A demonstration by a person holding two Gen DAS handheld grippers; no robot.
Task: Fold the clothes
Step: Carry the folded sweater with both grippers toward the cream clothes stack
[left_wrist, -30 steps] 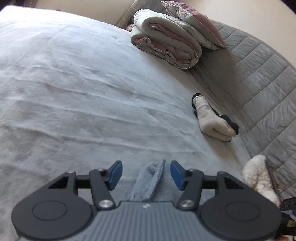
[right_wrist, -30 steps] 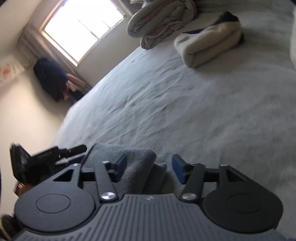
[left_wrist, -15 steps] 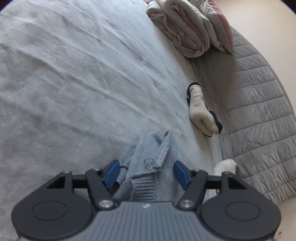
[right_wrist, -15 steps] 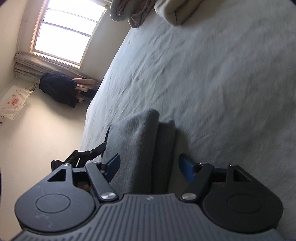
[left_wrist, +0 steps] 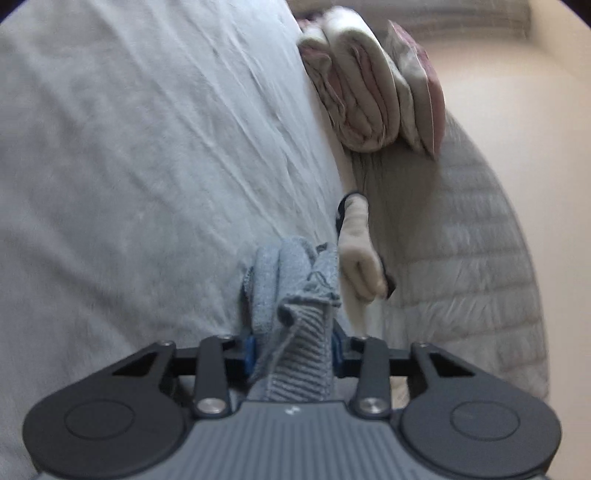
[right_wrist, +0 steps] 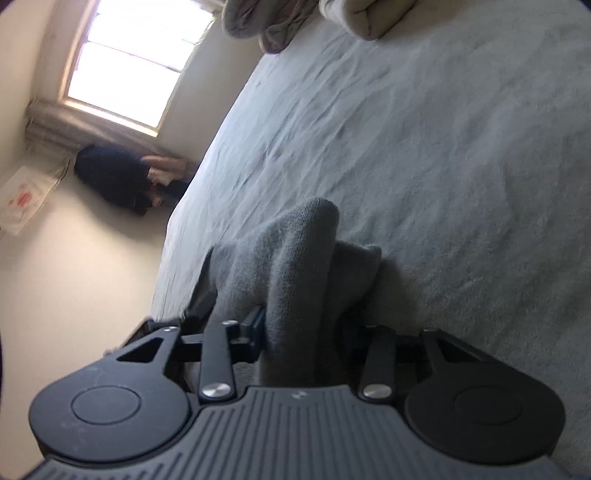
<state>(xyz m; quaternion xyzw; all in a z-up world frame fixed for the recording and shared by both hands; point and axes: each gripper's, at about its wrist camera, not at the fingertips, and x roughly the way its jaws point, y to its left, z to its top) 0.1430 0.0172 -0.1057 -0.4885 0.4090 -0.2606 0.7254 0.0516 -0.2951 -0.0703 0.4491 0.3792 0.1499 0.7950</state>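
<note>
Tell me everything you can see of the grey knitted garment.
The grey garment looks like soft knitwear, with a ribbed hem or cuff near the left camera and a smoother knit in the right view. It is bunched into thick folds, not spread flat, and lies on the pale bed cover. The left gripper and the right gripper each have a bundle of it between their blue pads, and both are closing on it. What kind of garment it is cannot be told.

Rolled bedding (right_wrist: 255, 18) cut off at top edge, dark heap (right_wrist: 114, 177) blurred
</note>
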